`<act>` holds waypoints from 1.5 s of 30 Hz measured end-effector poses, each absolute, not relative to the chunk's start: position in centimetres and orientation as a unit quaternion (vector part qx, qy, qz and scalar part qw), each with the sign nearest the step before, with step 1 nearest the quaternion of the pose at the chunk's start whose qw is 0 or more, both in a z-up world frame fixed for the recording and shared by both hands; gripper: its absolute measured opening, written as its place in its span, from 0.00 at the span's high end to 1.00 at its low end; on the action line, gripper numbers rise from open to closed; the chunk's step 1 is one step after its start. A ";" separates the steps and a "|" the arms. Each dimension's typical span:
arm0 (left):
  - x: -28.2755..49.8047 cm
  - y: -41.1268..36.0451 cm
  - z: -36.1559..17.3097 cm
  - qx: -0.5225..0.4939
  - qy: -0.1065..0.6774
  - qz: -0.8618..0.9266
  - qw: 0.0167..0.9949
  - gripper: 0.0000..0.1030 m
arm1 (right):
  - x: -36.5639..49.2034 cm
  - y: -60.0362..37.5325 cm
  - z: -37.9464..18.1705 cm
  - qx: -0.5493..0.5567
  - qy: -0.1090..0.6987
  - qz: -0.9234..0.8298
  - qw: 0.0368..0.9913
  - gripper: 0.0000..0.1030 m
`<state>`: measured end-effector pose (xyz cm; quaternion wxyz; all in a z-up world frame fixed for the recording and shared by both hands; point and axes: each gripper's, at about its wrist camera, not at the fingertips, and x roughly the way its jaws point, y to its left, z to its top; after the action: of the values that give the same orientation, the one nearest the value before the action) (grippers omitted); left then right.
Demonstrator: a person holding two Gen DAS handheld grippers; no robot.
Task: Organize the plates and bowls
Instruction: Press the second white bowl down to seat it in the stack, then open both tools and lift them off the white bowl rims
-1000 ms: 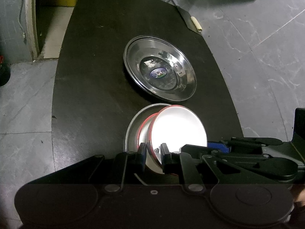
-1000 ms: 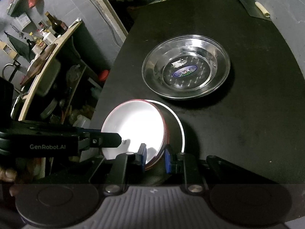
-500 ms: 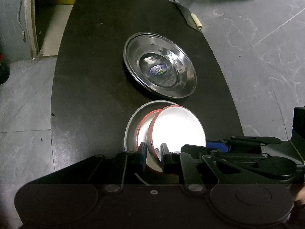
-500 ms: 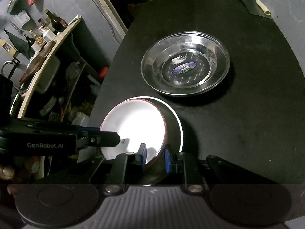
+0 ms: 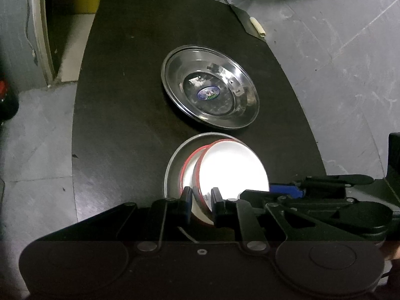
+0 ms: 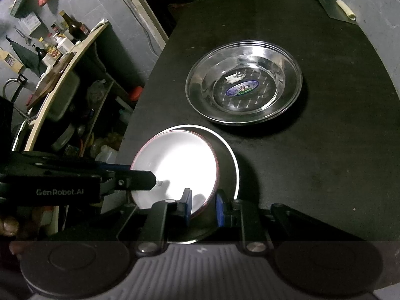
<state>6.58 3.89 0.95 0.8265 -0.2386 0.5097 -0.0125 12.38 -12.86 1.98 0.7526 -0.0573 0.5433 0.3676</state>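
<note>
A dim home kitchen or utility room: grey tiled floor (image 5: 350, 62), a round black table (image 6: 312, 162), and a cluttered pale wooden shelf (image 6: 62, 80) holding dark glass bottles (image 6: 75, 28).

On the table (image 5: 120, 115), well toward the far half: a steel plate (image 5: 210, 92), alone, with a sticker (image 5: 208, 93) at its centre. Nearer the camera, apart from that plate: a stack of nested bowls (image 5: 232, 167), the inner ones tilted inside a metal outer bowl (image 5: 175, 165), gripped at the near rim by the left gripper (image 5: 201, 197), and at the other side, in the right wrist view, by the right gripper (image 6: 202, 205). Beyond the table's far right corner: a dustpan (image 5: 252, 25) on the floor (image 5: 337, 62); left of the table in the right wrist view, a shelf (image 6: 62, 75) bearing bottles (image 6: 72, 27).
</note>
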 end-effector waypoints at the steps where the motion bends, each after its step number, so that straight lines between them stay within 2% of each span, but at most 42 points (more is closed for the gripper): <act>1: 6.6 3.8 1.0 -0.236 0.509 -0.012 0.827 0.83 | 12.3 -12.9 2.0 -0.058 0.543 0.368 0.753 0.77; 4: 6.5 3.9 1.1 -0.226 0.511 -0.004 0.829 0.77 | 12.3 -12.8 2.0 -0.058 0.542 0.368 0.753 0.77; 20: 6.4 4.3 0.2 -0.238 0.514 -0.005 0.824 0.74 | 12.2 -13.3 2.3 -0.053 0.539 0.367 0.756 0.75; 22: 6.3 4.2 0.3 -0.235 0.513 -0.004 0.825 0.73 | 12.2 -13.5 2.4 -0.051 0.537 0.366 0.758 0.75; 25: 6.3 4.0 0.7 -0.229 0.507 -0.009 0.831 0.63 | 12.1 -13.8 2.6 -0.046 0.531 0.365 0.763 0.73; 27: 6.1 3.9 1.1 -0.225 0.501 -0.015 0.835 0.54 | 11.9 -13.9 3.0 -0.045 0.524 0.366 0.768 0.69; 31: 5.9 3.6 1.6 -0.216 0.493 -0.019 0.843 0.46 | 11.7 -13.9 3.4 -0.051 0.512 0.362 0.777 0.52; 32: 5.9 3.6 1.7 -0.215 0.490 -0.019 0.845 0.39 | 11.7 -13.9 3.4 -0.052 0.511 0.359 0.780 0.50; 33: 5.8 3.7 1.9 -0.212 0.488 -0.015 0.846 0.25 | 11.7 -14.0 3.5 -0.049 0.510 0.356 0.781 0.50; 34: 5.7 3.7 2.0 -0.206 0.487 -0.006 0.848 0.21 | 11.7 -14.2 3.5 -0.046 0.509 0.354 0.783 0.48; 37: 5.5 4.2 2.0 -0.208 0.485 0.007 0.849 0.18 | 11.9 -14.7 3.6 -0.034 0.506 0.348 0.789 0.35; 41: 5.4 4.6 1.9 -0.214 0.486 0.016 0.847 0.14 | 11.9 -15.0 3.6 -0.030 0.504 0.340 0.793 0.24; 45: 5.2 5.0 2.0 -0.203 0.484 0.037 0.850 0.01 | 12.1 -15.2 3.6 -0.028 0.504 0.327 0.799 0.14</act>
<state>5.17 4.97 2.04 0.8505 -0.2034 0.4837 0.0366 12.09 -15.20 3.61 0.7988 -0.0283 0.5039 0.3274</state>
